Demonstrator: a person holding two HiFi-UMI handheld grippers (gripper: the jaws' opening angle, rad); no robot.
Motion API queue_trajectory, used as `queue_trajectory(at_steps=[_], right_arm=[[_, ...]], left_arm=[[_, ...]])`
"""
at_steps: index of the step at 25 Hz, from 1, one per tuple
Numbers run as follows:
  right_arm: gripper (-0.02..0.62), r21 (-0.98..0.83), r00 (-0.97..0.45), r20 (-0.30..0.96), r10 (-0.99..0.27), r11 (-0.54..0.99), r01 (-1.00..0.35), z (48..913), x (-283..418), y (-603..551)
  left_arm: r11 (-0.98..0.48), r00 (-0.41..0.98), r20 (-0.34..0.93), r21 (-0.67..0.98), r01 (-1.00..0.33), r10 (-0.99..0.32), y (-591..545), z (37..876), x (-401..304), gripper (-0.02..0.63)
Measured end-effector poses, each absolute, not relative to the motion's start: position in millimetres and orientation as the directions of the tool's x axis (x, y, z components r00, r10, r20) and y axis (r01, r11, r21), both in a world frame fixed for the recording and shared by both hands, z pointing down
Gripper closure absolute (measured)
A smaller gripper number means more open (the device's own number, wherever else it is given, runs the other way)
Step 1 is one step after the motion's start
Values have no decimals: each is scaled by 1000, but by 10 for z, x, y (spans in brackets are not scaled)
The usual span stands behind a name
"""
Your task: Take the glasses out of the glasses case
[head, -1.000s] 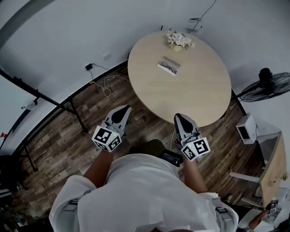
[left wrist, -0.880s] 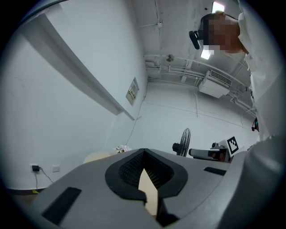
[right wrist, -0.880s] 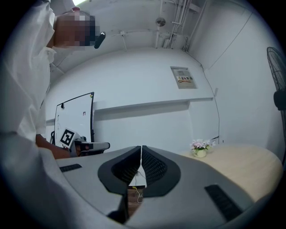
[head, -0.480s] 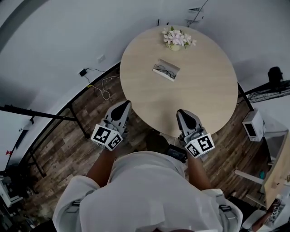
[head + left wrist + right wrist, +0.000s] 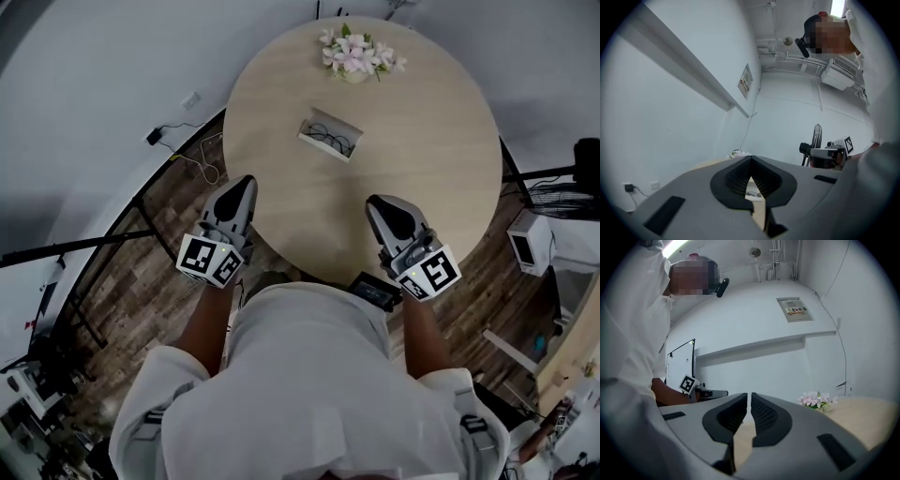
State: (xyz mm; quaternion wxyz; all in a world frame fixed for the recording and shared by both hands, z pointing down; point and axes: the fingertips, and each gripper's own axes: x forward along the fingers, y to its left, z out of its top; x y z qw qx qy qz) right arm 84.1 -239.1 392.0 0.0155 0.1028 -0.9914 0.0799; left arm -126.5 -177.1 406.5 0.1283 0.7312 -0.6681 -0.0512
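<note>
An open white glasses case [image 5: 329,136] lies on the round wooden table [image 5: 412,141], with dark-framed glasses [image 5: 330,141] inside it. My left gripper [image 5: 242,184] hovers at the table's near left edge, shut and empty. In the left gripper view its jaws [image 5: 751,162] meet at the tip, and the case [image 5: 753,192] shows small below them. At the near right edge my right gripper [image 5: 382,205] is also shut with nothing held; in its own view the jaws [image 5: 749,397] stand almost touching. Both point toward the case, well short of it.
A pot of pink and white flowers [image 5: 355,55] stands at the table's far edge, beyond the case. A fan [image 5: 588,157] and a small white box [image 5: 531,242] are on the floor at the right. Cables and a plug [image 5: 176,148] lie by the wall at the left.
The person has stepped toward the table: both grippers now reach over its near edge, and the case is closer. Both grippers stay shut.
</note>
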Motion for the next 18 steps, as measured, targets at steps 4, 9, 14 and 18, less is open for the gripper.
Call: queue_trajectory(at_steps=[4, 9, 14, 18], right_arm=[[566, -159, -979, 101, -175, 969, -190, 4135, 613, -2749], [494, -126, -968, 213, -133, 979, -163, 4493, 187, -3095], [492, -50, -920, 359, -158, 981, -188, 4851, -179, -3526], [492, -38, -848, 502, -174, 974, -222, 5209, -394, -3805]], left_arm=[[-50, 77, 124, 207, -977, -989, -2097, 4164, -1471, 592], [-67, 96, 167, 174, -983, -981, -2438, 4385, -1731, 592], [-161, 191, 183, 163, -973, -964, -2836, 4801, -1945, 592], [-269, 313, 213, 209, -940, -926, -3123, 5180, -2007, 592]])
